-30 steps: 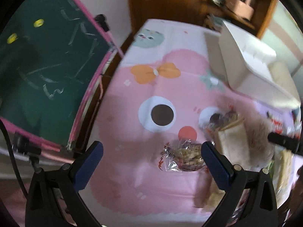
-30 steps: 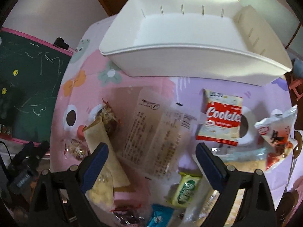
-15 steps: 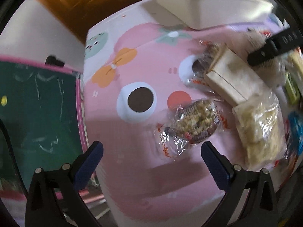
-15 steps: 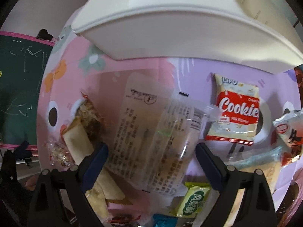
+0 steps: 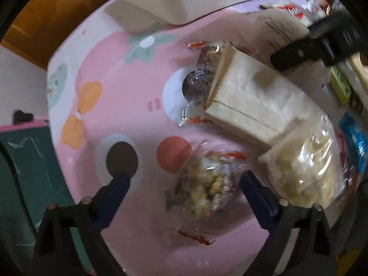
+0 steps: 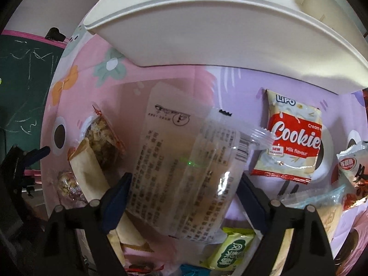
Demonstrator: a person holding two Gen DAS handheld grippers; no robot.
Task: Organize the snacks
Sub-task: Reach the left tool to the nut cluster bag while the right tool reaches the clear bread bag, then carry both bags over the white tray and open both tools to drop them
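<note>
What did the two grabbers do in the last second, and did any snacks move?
Both grabbers came down closer to the table. The left gripper now has its open fingers around the clear nut-cluster packet. The right gripper dropped to straddle the long printed packet, fingers open too. Nothing is squeezed or lifted yet. The snacks, the Cookies packet and the white bin stayed where they were.

The left gripper has bare pink cloth on its left side, so the passage there is free. On its right, the tan sandwich pack and a clear bag of pale crumbs lie close together. The white basket blocks the far side, and the long printed wrapper fills the gap between the right gripper's blue fingers.
</note>
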